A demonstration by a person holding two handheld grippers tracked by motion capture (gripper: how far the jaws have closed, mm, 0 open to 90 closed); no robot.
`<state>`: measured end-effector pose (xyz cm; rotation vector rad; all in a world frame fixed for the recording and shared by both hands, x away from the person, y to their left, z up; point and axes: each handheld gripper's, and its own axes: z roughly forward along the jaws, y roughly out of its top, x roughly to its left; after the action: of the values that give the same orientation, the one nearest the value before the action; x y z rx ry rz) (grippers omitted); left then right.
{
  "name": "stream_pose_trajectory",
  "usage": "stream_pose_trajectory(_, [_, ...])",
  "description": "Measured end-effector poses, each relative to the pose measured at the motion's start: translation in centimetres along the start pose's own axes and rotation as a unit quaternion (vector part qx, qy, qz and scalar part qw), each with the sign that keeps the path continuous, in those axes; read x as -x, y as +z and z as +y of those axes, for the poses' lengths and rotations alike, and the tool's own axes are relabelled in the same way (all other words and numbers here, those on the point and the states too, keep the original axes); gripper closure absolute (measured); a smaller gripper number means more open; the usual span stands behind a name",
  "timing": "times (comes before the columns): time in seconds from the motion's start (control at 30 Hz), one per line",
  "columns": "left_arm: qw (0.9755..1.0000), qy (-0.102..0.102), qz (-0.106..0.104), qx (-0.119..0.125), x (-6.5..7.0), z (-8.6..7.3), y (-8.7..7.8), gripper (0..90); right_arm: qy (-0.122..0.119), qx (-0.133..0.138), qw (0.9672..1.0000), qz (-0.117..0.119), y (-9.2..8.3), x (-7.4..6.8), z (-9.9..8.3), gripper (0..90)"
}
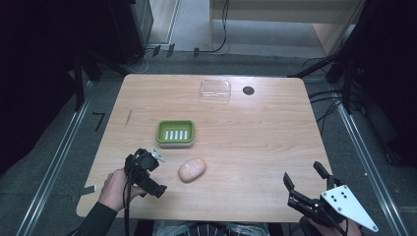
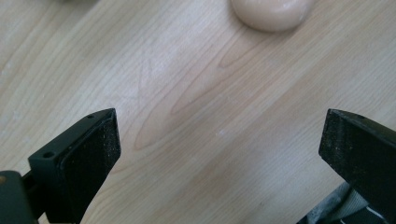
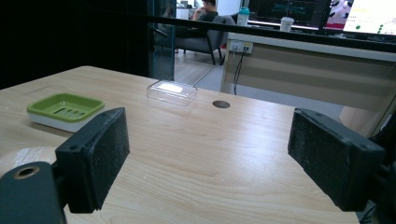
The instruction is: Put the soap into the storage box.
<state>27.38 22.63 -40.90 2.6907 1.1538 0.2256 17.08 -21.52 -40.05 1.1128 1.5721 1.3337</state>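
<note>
A peach soap bar (image 1: 192, 170) lies on the wooden table (image 1: 255, 142), just in front of a green soap dish (image 1: 175, 133) with a slotted white insert. My left gripper (image 1: 158, 173) is held low over the table just left of the soap, pointing at it. In the left gripper view its jaws stand wide open over bare wood (image 2: 219, 126), with the soap (image 2: 271, 14) ahead at the top edge. My right gripper (image 1: 302, 173) hovers open near the front right edge, holding nothing (image 3: 210, 140). The dish (image 3: 65, 109) and the soap (image 3: 23, 156) lie to its left.
A clear plastic box (image 1: 215, 90) sits near the table's far edge beside a round black cable hole (image 1: 248, 90). Metal rails and cables run along the floor on both sides. A desk with monitors and a seated person stands beyond the table in the right gripper view.
</note>
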Motion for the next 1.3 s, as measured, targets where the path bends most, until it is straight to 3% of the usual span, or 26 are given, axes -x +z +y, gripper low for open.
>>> stream_pose_trajectory(0.47, [0.9996, 0.026, -0.003, 0.004, 0.7, 2.4, 0.1, 0.0, 0.000, 0.000, 1.0000, 0.000, 0.0, 0.0, 0.0, 13.3])
stream_pose_trajectory(1.0, [0.9983, 0.057, -0.012, 0.006, 1.7, 5.2, 1.1, 0.0, 0.001, 0.000, 1.0000, 0.000, 0.0, 0.0, 0.0, 13.3])
stream_pose_trajectory(1.3, [0.9978, 0.064, -0.017, -0.002, 1.9, 6.2, 2.3, 0.0, 0.001, 0.000, 1.0000, 0.000, 0.0, 0.1, 0.0, 13.2])
